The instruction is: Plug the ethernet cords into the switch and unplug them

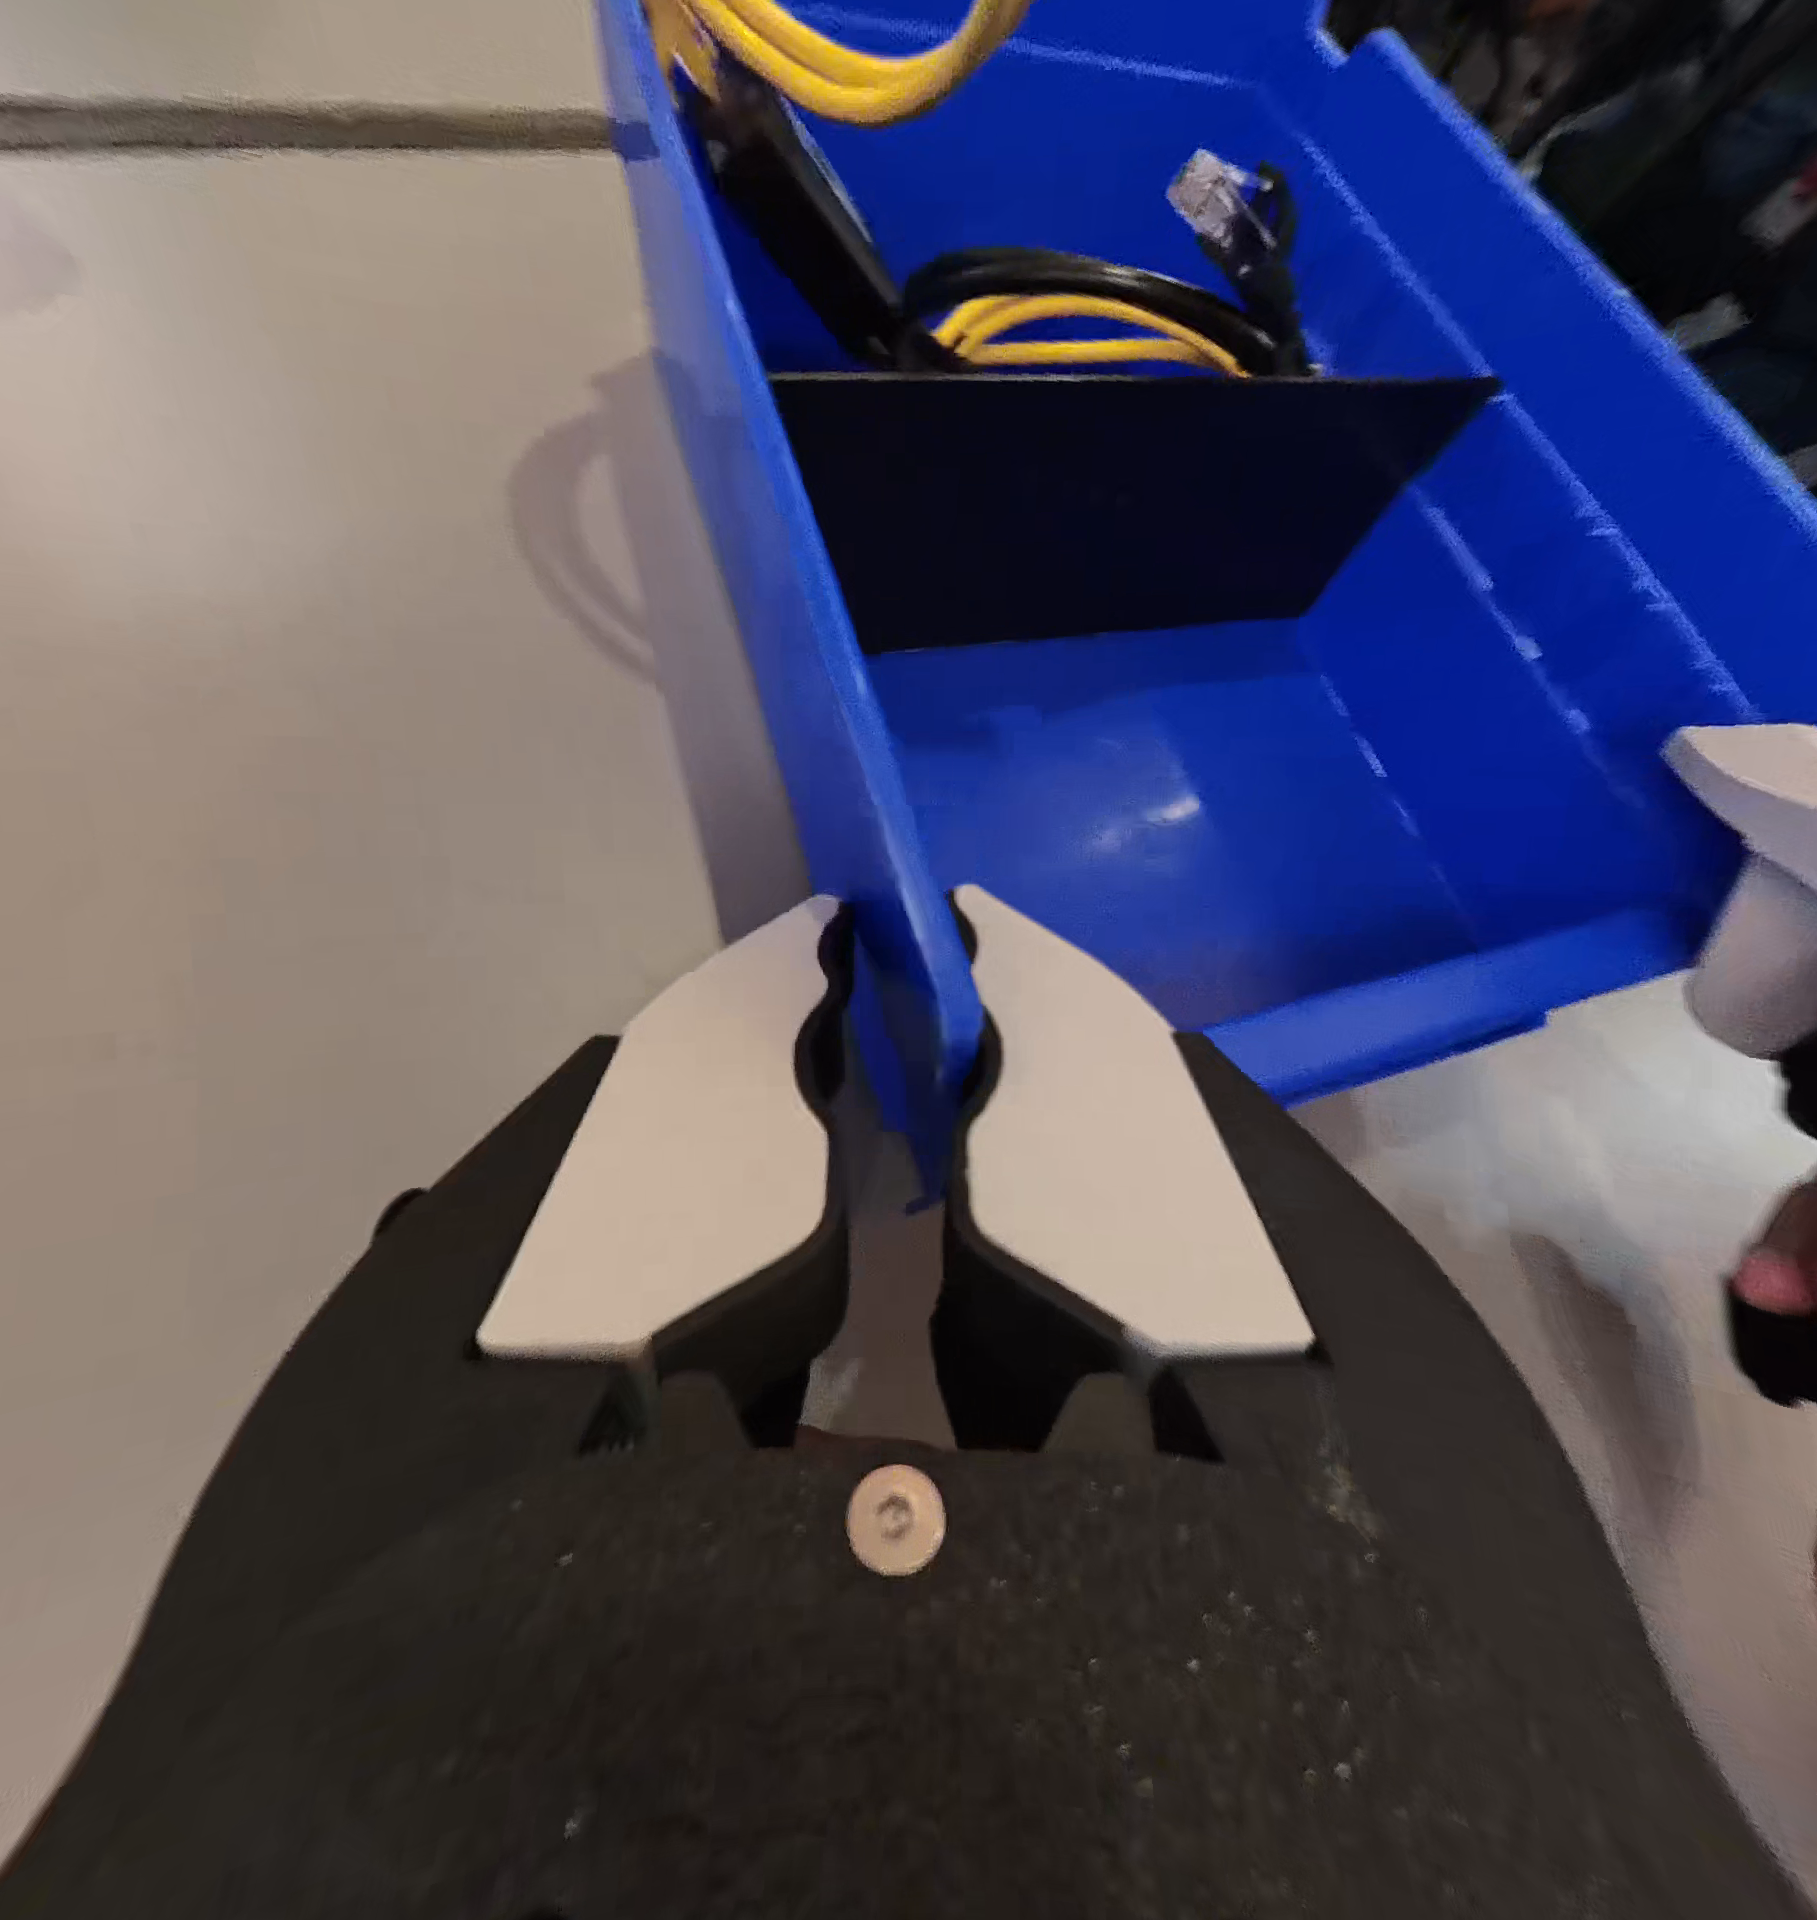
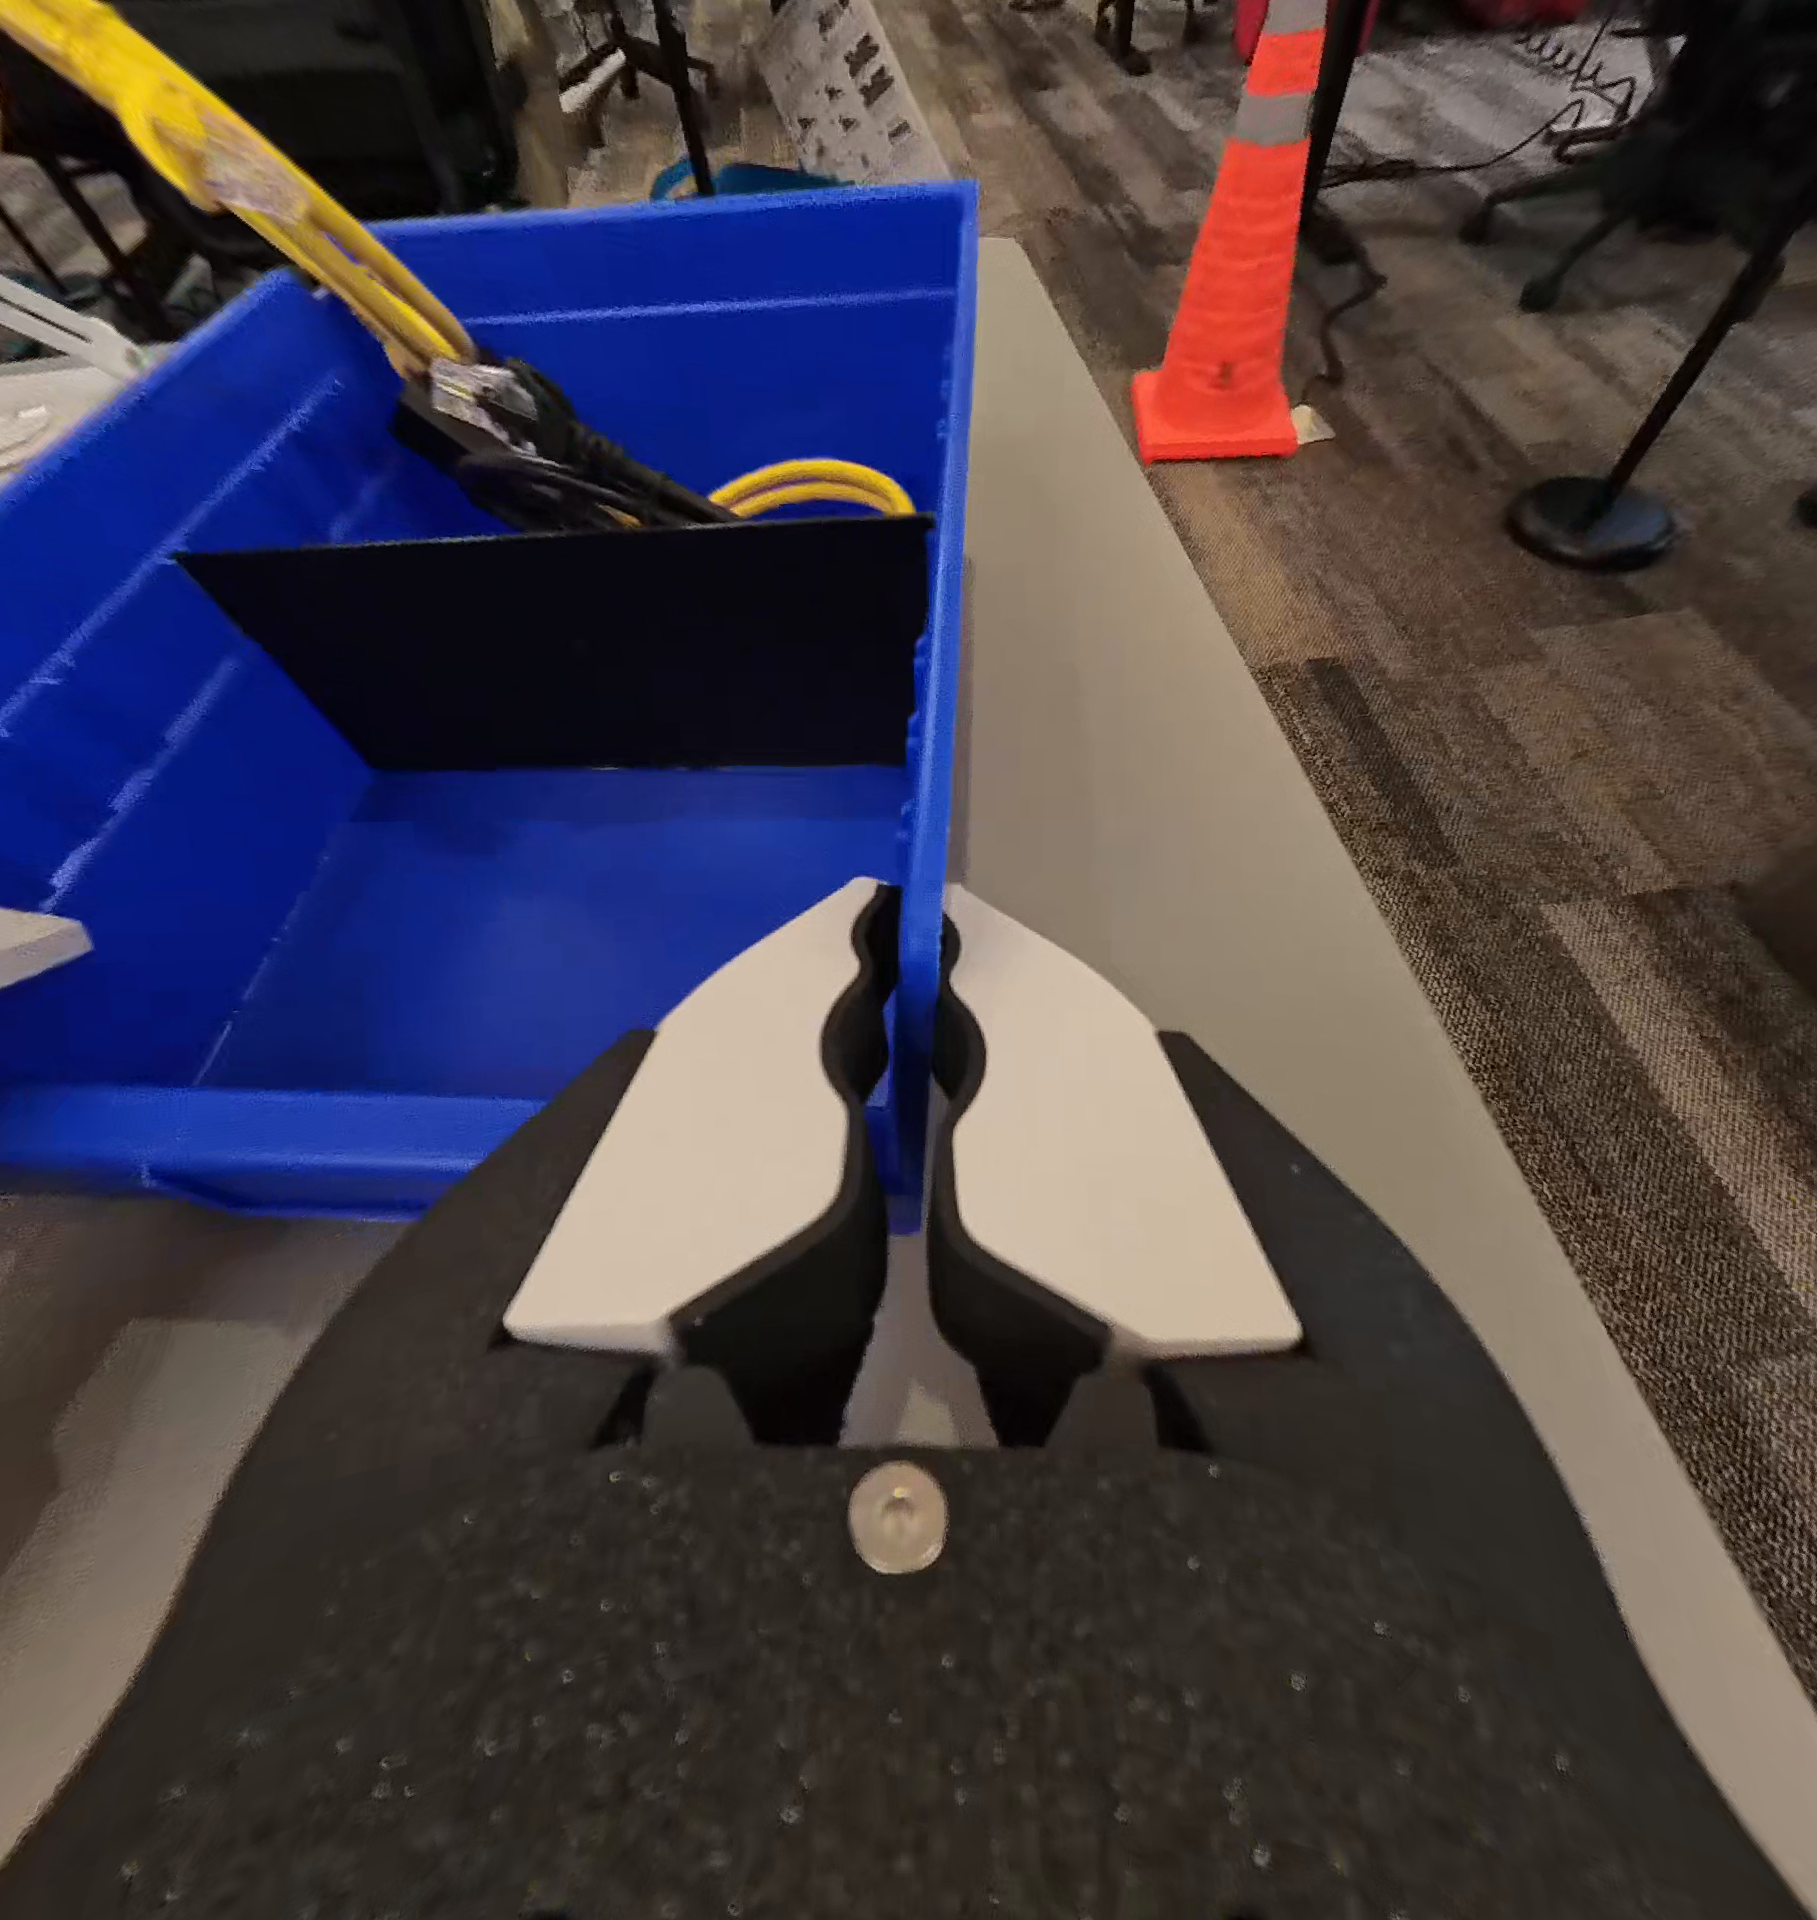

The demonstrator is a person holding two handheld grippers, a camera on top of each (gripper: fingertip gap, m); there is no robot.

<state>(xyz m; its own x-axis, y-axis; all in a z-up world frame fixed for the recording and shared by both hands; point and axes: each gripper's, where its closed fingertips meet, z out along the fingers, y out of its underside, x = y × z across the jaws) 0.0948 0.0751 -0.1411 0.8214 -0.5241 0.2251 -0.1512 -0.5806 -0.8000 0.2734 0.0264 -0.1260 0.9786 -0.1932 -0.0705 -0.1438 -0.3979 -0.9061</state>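
Observation:
A blue bin (image 1: 1174,790) stands on a pale table, split by a black divider (image 1: 1091,499). My left gripper (image 1: 899,914) is shut on the bin's left wall (image 1: 883,831) near the front corner. My right gripper (image 2: 909,904) is shut on the bin's right wall (image 2: 935,727); the bin shows there too (image 2: 468,914). The back compartment holds yellow ethernet cords (image 1: 1070,338), black cords (image 1: 1268,281) with a clear plug (image 1: 1210,197), and a black switch (image 1: 790,229). The cords show in the right wrist view (image 2: 810,483). The front compartment is bare.
The table edge (image 2: 1299,831) runs along the right, with carpet beyond. An orange cone (image 2: 1242,270) and black stands (image 2: 1600,520) are on the floor. The right gripper and a hand (image 1: 1787,894) show at the left view's right edge. Left tips to right tips: about 20 centimeters.

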